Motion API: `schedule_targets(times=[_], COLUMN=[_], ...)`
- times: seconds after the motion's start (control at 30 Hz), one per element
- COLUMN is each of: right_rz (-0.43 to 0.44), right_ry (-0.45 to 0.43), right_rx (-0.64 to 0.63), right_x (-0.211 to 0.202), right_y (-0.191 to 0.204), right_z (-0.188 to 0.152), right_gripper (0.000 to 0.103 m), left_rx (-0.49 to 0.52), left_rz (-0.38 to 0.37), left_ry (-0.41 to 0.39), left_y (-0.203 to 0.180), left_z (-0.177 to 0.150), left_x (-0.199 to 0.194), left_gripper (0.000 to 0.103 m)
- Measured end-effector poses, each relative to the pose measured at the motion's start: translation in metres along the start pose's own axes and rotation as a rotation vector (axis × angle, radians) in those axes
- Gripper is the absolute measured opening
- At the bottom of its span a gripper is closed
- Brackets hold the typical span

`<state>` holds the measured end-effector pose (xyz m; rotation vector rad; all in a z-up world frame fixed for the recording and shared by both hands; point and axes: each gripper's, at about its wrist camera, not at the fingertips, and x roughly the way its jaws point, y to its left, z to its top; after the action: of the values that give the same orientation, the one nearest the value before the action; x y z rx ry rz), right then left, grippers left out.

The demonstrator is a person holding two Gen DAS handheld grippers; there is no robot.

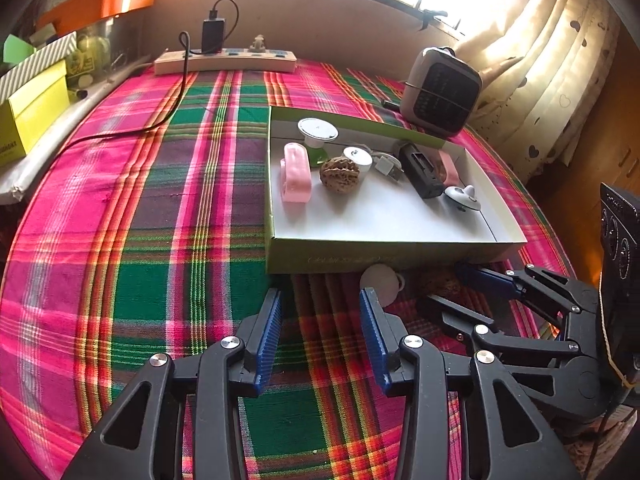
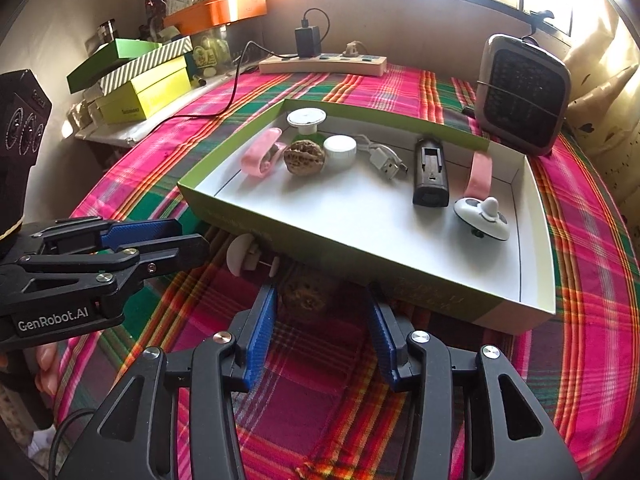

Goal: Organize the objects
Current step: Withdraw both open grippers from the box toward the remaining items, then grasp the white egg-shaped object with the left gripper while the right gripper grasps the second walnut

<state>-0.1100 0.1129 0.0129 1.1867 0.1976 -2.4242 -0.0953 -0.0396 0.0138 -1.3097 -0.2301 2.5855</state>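
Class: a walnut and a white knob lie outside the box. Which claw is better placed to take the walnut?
Right. The right claw is open with the walnut just ahead between its fingers; the left claw faces bare cloth.

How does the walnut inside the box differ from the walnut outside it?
The walnut inside the box lies on the white floor, sunlit, beside a white cap. The walnut outside sits on the plaid cloth in the box's shadow, just ahead of the open right claw. Both are brown and wrinkled.
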Motion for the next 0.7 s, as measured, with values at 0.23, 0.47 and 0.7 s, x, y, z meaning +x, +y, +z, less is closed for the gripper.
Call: schedule_targets(times=[0.23,0.47,0.7], right_rz=[-0.018,-0.018,-0.006], right_ry=[-0.001,-0.01,-0.017], right_rx=[0.017,0.036,0.064], right_x=[0.0032,0.0031,0.0025], right_y=[0.002,0.0012,-0.0028], right_z=[0.0002,-0.0003,-0.0003], right_gripper=[0.046,0.046,0.038], left_rx=[-0.002,-0.004,0.002], left_rz=[-0.003,-0.003,-0.013], left_ry=[0.007,0.013,0.019], left_y=[0.0029,0.0044,0.0016], left_z=[0.0001,0.0005,0.0013], left_x=[0.002,0.0037,0.0054], left_gripper=[0.038,0.038,0.038])
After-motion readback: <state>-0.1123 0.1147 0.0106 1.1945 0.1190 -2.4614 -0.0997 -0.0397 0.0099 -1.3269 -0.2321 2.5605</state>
